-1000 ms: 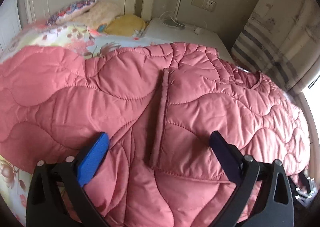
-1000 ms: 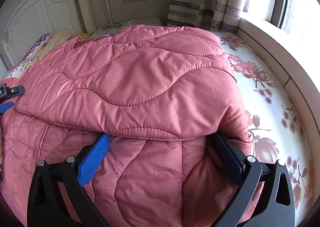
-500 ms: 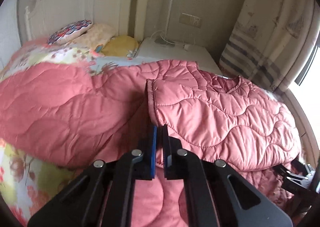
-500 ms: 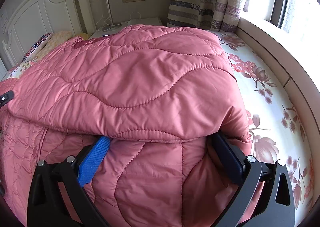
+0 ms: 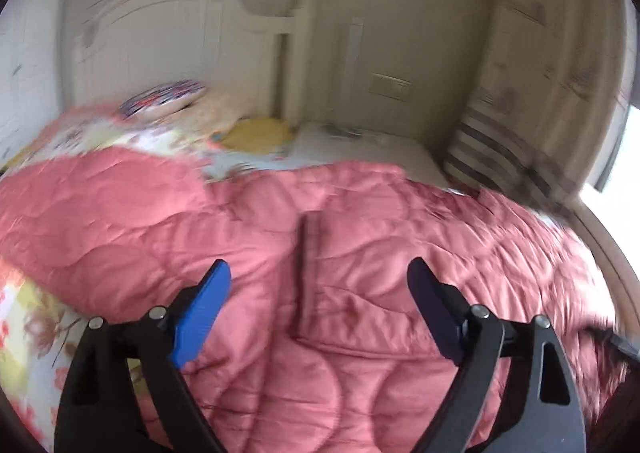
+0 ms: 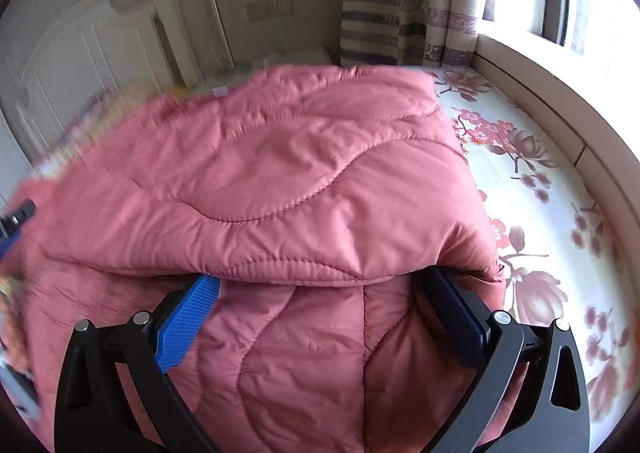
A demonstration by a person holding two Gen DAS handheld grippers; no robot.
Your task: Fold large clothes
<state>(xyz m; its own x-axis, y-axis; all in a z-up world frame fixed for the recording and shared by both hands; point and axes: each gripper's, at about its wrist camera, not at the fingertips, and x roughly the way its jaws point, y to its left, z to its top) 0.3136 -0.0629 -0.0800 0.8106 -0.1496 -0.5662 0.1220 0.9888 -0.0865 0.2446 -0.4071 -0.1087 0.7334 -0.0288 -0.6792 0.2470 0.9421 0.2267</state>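
Floral bed (image 6: 532,189), blurred headboard (image 5: 168,33); pink quilted coat (image 6: 280,181); left tongs (image 5: 320,285), right tongs (image 6: 320,293) gaping, holding nothing

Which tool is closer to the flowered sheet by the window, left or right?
Right. The right tool, open over the pink jacket, sits beside the bare flowered sheet. The left tool, also open, hangs over the jacket's middle, farther from that side.

The left black two-finger gripper with blue pads (image 5: 319,285) holds its fingers spread wide apart with nothing between them, and the right black two-finger gripper with blue pads (image 6: 320,293) likewise has its fingers wide apart.
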